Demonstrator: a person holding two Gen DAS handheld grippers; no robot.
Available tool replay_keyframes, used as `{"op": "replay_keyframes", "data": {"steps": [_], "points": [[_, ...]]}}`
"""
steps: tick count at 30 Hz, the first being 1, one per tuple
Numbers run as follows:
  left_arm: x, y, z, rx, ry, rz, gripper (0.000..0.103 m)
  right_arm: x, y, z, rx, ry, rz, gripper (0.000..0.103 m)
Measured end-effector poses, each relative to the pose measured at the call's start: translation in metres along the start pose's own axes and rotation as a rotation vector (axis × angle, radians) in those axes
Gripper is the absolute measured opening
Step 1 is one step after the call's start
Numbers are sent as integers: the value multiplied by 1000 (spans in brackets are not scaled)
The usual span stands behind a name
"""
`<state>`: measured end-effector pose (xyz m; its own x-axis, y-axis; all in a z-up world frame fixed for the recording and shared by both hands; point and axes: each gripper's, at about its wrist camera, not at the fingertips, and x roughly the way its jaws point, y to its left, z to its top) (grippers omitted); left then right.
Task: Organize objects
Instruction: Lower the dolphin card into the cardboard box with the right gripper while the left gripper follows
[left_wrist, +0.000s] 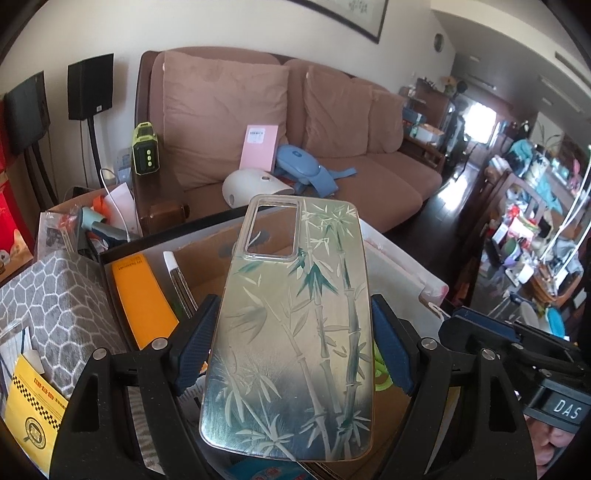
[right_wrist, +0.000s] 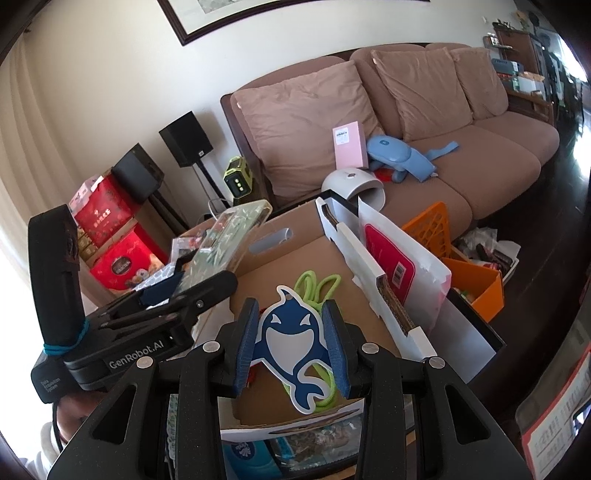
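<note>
**Phone case and whale tag both gripped over open carton**

Pinched edge to edge between the blue pads of the left gripper (left_wrist: 291, 332): clear phone case (left_wrist: 295, 325) printed with green bamboo, camera cutout pointing away, held tilted above the cardboard box (left_wrist: 207, 258). Clamped flat between the narrower-set pads of the right gripper (right_wrist: 291, 339): blue and white whale-shaped tag (right_wrist: 291, 343), head up, tail hanging below the pads. Trailing from the tag into the box: green cord (right_wrist: 317, 284), looped on the cardboard floor. Upright against the box's left wall: orange booklet (left_wrist: 140, 295). Beyond the box: brown sofa (left_wrist: 332, 122) carrying a pink book (left_wrist: 258, 147), a white domed device (left_wrist: 255, 184) and a blue device (left_wrist: 303, 166).
</note>
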<state>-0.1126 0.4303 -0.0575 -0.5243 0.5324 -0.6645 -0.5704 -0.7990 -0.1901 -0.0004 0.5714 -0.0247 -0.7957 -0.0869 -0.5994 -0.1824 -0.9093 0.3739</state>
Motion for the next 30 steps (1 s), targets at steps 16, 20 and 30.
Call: {"op": "replay_keyframes", "data": {"steps": [16, 20, 30], "points": [[-3, 16, 6, -73, -14, 12, 77, 3, -1, -4, 1, 23, 10, 36], [-2, 19, 8, -77, -7, 6, 77, 6, 3, -5, -8, 35, 22, 36], [-1, 29, 8, -114, -9, 4, 77, 13, 5, -8, 1, 85, 86, 36]]}}
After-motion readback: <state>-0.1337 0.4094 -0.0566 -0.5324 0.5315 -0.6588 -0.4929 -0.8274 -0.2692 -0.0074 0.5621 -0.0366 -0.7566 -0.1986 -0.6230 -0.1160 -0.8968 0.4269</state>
